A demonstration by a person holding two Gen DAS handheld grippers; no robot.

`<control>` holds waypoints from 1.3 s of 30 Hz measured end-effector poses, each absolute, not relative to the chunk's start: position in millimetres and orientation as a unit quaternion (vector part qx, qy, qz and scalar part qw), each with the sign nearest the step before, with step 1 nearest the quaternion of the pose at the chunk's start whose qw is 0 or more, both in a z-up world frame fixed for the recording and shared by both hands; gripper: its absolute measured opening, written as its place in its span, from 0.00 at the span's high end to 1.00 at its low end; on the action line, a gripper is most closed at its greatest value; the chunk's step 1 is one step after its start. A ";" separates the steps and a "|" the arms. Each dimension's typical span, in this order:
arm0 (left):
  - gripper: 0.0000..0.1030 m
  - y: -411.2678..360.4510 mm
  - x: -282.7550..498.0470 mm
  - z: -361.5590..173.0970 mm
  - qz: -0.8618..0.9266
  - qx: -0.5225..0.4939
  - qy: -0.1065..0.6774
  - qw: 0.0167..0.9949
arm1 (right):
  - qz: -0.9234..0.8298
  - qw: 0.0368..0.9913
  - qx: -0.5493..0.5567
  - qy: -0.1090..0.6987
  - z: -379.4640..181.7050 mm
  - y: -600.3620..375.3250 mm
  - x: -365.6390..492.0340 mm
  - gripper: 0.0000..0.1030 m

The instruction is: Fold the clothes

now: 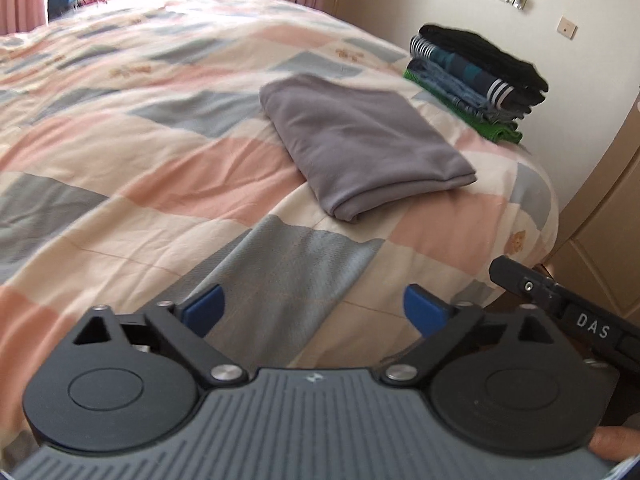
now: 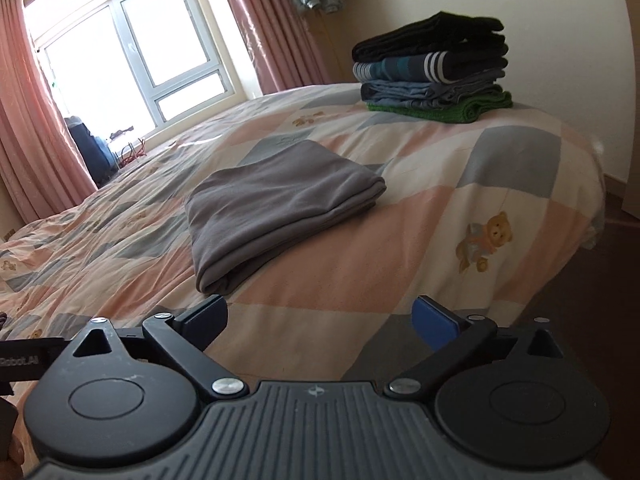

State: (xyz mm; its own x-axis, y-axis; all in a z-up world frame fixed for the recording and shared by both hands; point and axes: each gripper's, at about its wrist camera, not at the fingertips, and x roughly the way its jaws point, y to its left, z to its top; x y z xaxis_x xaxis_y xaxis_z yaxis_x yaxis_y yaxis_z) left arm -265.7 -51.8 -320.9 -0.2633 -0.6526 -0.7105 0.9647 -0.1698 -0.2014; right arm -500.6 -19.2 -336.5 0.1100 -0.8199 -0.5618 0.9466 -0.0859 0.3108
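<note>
A grey garment [image 1: 360, 140] [image 2: 276, 204] lies folded into a flat rectangle on the patchwork quilt [image 1: 160, 176] [image 2: 460, 208]. Behind it, at the bed's corner, stands a stack of folded clothes [image 1: 476, 80] [image 2: 436, 68], black on top and green at the bottom. My left gripper [image 1: 312, 312] hovers open over the quilt, short of the grey garment, with nothing between its blue pads. My right gripper [image 2: 320, 320] is open too, just in front of the garment's near folded edge, holding nothing. Part of the right gripper's black body [image 1: 568, 312] shows at the right of the left wrist view.
The bed's edge drops to a dark floor [image 2: 600, 280] on the right. A wooden door or cabinet [image 1: 600, 232] stands close to that corner. A window [image 2: 132, 52] with pink curtains [image 2: 32, 128] lies beyond the far side. A fingertip [image 1: 612, 444] shows on the left handle.
</note>
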 end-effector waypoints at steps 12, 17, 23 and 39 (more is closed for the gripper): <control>0.01 20.1 -259.2 -283.9 -0.730 0.243 0.259 0.584 | -0.675 0.675 0.282 0.098 -293.0 51.5 -471.4 0.00; 0.01 46.0 -258.2 -273.5 -0.742 0.240 0.234 0.580 | -0.687 0.673 0.256 0.092 -275.7 85.2 -465.6 0.00; 0.01 71.6 -264.5 -268.3 -0.762 0.243 0.218 0.560 | -0.699 0.671 0.230 0.098 -258.8 119.8 -459.6 0.00; 0.01 70.9 -266.7 -268.4 -0.743 0.258 0.211 0.581 | -0.702 0.658 0.236 0.139 -261.0 106.1 -464.9 0.00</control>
